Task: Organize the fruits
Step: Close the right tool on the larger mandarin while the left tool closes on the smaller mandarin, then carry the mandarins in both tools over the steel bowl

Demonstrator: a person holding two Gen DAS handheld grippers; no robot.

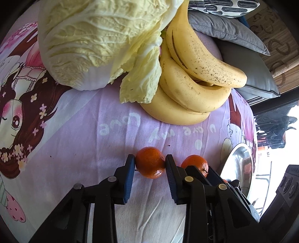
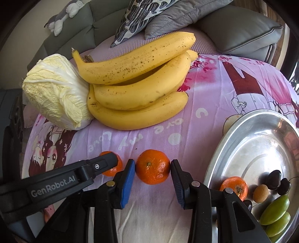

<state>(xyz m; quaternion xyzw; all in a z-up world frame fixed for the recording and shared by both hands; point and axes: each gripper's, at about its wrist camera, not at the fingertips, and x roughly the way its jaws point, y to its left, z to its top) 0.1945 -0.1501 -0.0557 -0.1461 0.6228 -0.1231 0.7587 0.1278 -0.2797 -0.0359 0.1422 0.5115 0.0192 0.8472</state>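
My left gripper (image 1: 150, 164) is shut on a mandarin (image 1: 150, 162) on the purple cloth. My right gripper (image 2: 152, 167) is shut on a second mandarin (image 2: 152, 166) just to its right; that fruit also shows in the left wrist view (image 1: 194, 162). The left gripper's finger (image 2: 104, 162) covers part of the first mandarin (image 2: 114, 171) in the right wrist view. A steel tray (image 2: 243, 134) at the right holds another mandarin (image 2: 235, 187), dark cherries (image 2: 274, 178), a small brown fruit (image 2: 260, 192) and green fruits (image 2: 274, 213).
A bunch of bananas (image 2: 138, 84) and a napa cabbage (image 2: 56, 89) lie at the far side of the cloth. Grey cushions (image 2: 186, 16) and a sofa sit behind. The tray's rim shows in the left wrist view (image 1: 237, 160).
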